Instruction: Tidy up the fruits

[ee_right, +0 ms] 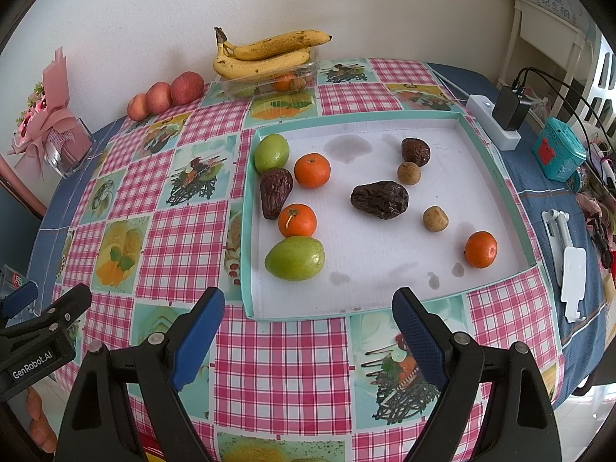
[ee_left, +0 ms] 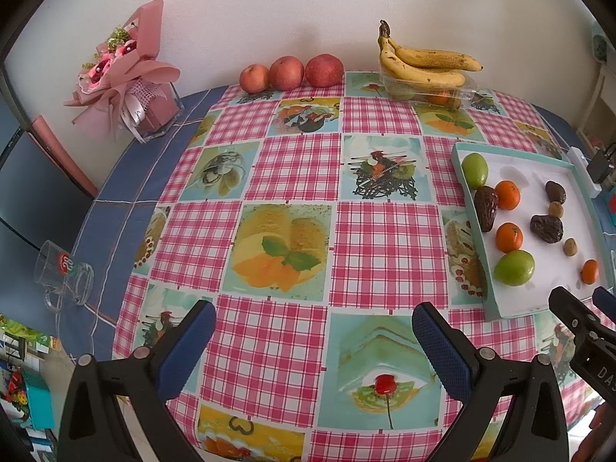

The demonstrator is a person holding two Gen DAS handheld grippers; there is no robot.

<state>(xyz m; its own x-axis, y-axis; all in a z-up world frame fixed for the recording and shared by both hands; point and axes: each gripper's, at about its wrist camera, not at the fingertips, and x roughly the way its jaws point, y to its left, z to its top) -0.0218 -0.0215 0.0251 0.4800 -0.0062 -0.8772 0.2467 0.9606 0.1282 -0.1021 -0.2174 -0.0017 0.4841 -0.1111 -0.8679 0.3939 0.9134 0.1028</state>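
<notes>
Both sets of jaws gape wide and empty — right gripper [ee_right: 308, 331] just short of the tray [ee_right: 496, 188], its 3 tangerines [ee_right: 312, 170] ahead — left gripper [ee_left: 313, 340] over bare tablecloth [ee_left: 292, 177].

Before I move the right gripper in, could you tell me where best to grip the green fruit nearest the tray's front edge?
Grip the near green fruit across its short middle, coming from above. It lies on its side, long axis left to right, with an orange touching behind, so its front and back flanks suit the open right gripper.

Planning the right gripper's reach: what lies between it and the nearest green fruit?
In the right wrist view, only checked tablecloth and the tray's near rim separate the right hand-held gripper from the green fruit.
</notes>
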